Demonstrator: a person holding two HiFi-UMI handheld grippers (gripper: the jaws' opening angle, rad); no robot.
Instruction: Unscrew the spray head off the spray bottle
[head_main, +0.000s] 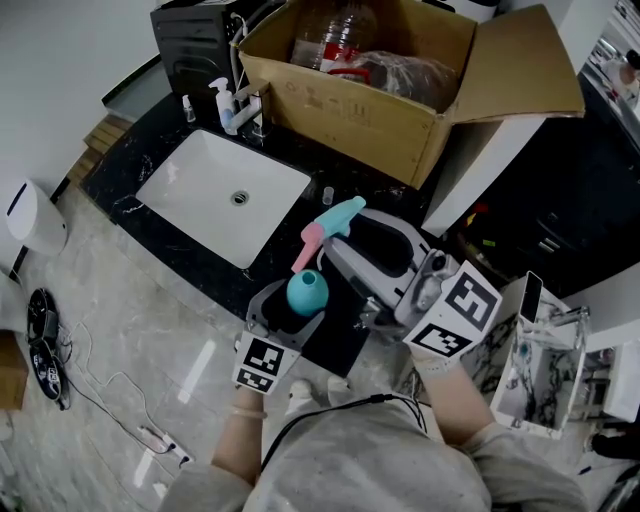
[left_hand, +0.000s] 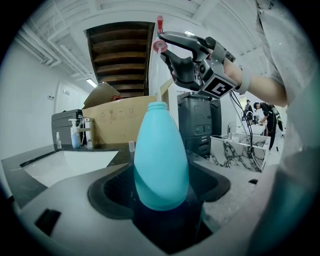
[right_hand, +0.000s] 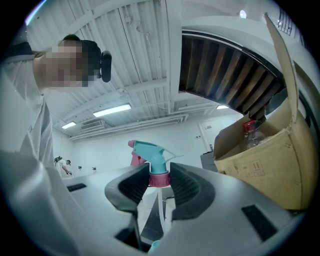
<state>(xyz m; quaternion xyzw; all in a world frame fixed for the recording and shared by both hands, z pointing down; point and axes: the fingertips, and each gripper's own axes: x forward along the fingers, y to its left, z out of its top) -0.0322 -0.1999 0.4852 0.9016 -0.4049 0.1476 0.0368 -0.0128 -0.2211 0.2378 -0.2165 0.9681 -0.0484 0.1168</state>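
No legible text (cardboard box (right_hand: 255, 170) print blurred)

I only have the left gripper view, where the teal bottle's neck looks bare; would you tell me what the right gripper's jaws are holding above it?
Observer: In the right gripper view, the right gripper has its jaws closed on the pink collar of the spray head.
Operator: Thank you. Does anything hang below it?
Observer: Yes, a clear dip tube runs down from the collar between the jaws; whether its end is out of the spray bottle I cannot tell.
Operator: Where is my bottle over the counter?
Observer: In the head view, the left gripper holds it, apparently over the near edge of the black counter, with the white sink to its left.
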